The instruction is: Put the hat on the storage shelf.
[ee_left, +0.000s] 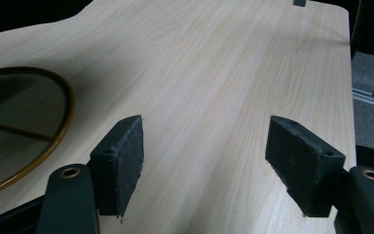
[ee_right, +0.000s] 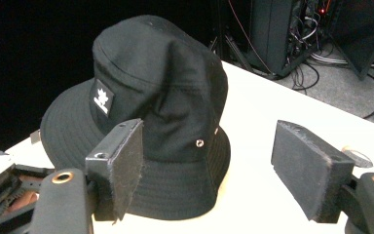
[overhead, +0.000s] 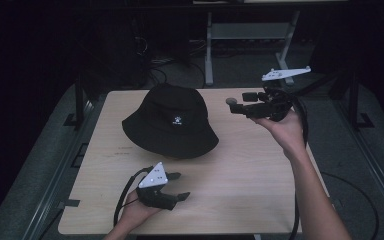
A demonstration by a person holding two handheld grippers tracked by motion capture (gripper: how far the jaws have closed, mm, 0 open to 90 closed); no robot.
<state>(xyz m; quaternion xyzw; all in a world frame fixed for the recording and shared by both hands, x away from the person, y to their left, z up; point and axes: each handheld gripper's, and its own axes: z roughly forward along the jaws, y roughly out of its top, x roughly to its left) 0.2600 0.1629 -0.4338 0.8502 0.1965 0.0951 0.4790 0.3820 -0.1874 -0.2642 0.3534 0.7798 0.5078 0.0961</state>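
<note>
The right hand-held gripper (overhead: 236, 103) hovers above the far right of the surface (overhead: 240, 185) with its jaws spread wide and nothing between them, aimed at the black bucket hat (overhead: 172, 121) just to its left. The left hand-held gripper (overhead: 177, 186) sits low near the front edge, also wide and holding nothing. The hat rests crown-up toward the back middle of the surface, logo patch (ee_right: 102, 97) facing the person. To take it well, I would bring the right jaws down over the nearest brim (ee_right: 214, 161), one jaw above and one below, then close firmly on the fabric.
</note>
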